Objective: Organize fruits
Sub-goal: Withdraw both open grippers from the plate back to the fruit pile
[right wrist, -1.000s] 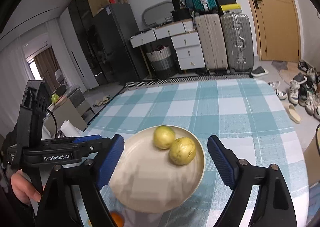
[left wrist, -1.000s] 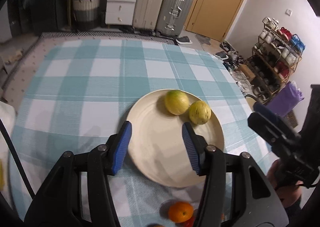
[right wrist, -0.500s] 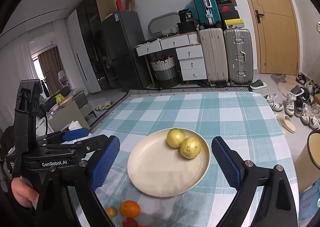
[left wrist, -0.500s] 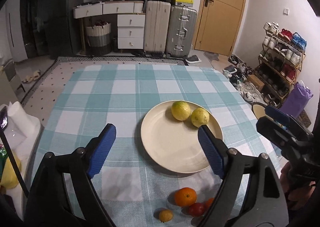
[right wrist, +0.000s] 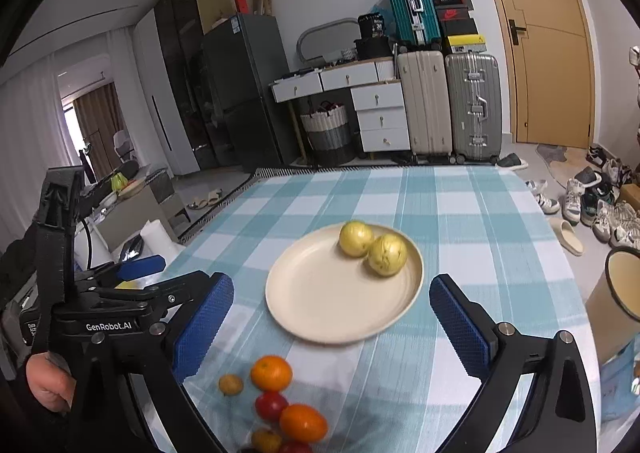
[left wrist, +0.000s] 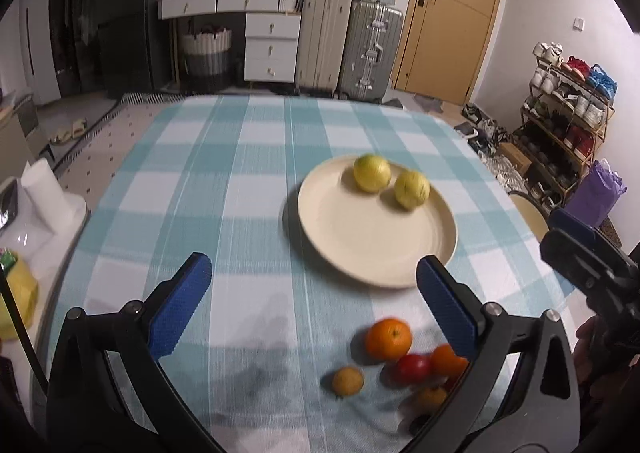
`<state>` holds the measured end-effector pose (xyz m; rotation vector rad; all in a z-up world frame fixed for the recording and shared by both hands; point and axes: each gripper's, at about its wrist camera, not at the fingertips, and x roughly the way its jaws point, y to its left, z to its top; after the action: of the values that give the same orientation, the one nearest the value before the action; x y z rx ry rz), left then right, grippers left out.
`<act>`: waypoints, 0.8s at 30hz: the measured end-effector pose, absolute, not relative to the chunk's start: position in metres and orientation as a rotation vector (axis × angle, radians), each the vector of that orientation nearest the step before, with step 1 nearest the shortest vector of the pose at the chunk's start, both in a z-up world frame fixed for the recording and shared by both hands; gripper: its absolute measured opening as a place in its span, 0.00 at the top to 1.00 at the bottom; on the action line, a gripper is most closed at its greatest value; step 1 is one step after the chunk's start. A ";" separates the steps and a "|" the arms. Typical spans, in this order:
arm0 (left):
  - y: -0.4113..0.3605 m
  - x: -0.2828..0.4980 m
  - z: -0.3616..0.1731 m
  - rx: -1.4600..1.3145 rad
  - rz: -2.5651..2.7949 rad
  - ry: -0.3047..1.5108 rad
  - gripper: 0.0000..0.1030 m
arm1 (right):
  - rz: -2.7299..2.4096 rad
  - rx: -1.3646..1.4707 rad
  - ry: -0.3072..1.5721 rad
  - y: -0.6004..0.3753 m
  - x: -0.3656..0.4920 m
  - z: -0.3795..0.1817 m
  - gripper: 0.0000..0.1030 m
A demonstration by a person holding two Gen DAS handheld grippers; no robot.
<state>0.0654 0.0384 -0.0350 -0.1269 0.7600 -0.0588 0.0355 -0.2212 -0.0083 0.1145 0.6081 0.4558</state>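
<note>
A cream plate (left wrist: 372, 237) (right wrist: 320, 293) rests on the blue-checked tablecloth and carries two yellow-green round fruits (left wrist: 372, 173) (left wrist: 412, 189) at its far side. Nearer, loose on the cloth, lie an orange (left wrist: 388, 338) (right wrist: 271, 372), a small yellow fruit (left wrist: 348, 381) (right wrist: 231, 384), a red tomato (left wrist: 411, 368) (right wrist: 271, 405) and a few more orange and red fruits. My left gripper (left wrist: 312, 273) hovers short of the plate, its jaws opening wide with nothing between them. The jaws of my right gripper (right wrist: 332, 289) are opening too, and nothing is between them.
The table's far edge meets a floor with suitcases (right wrist: 472, 105) and white drawers. A shoe rack (left wrist: 560, 121) stands to the right. A cream mug (right wrist: 624, 281) sits beyond the right edge. A white paper roll (left wrist: 40, 189) stands off the left edge.
Both grippers have drawn back from the plate and their jaws have spread wider. The loose oranges, tomato and small yellow fruit have come into view at the near edge.
</note>
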 end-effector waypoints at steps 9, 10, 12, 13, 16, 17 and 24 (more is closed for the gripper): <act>0.046 0.056 -0.077 -0.164 -0.074 0.856 0.01 | 0.452 0.133 0.686 -0.222 0.024 -0.036 0.02; 0.046 0.055 -0.081 -0.164 -0.076 0.865 0.01 | 0.452 0.133 0.698 -0.221 0.023 -0.039 0.02; 0.045 0.053 -0.089 -0.160 -0.084 0.884 0.01 | 0.455 0.137 0.710 -0.221 0.021 -0.044 0.02; 0.044 0.053 -0.092 -0.156 -0.083 0.890 0.01 | 0.455 0.138 0.717 -0.220 0.020 -0.047 0.02; 0.043 0.050 -0.102 -0.158 -0.089 0.913 0.01 | 0.455 0.143 0.741 -0.219 0.018 -0.055 0.02; 0.042 0.050 -0.105 -0.159 -0.091 0.920 0.01 | 0.456 0.144 0.751 -0.219 0.017 -0.059 0.02; 0.032 0.051 -0.124 -0.146 -0.095 0.977 0.01 | 0.458 0.140 0.770 -0.217 0.014 -0.066 0.02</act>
<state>0.0510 0.0319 -0.1239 -0.1461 0.9773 -0.0954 0.0136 -0.2168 -0.0665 0.1400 0.7702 0.4577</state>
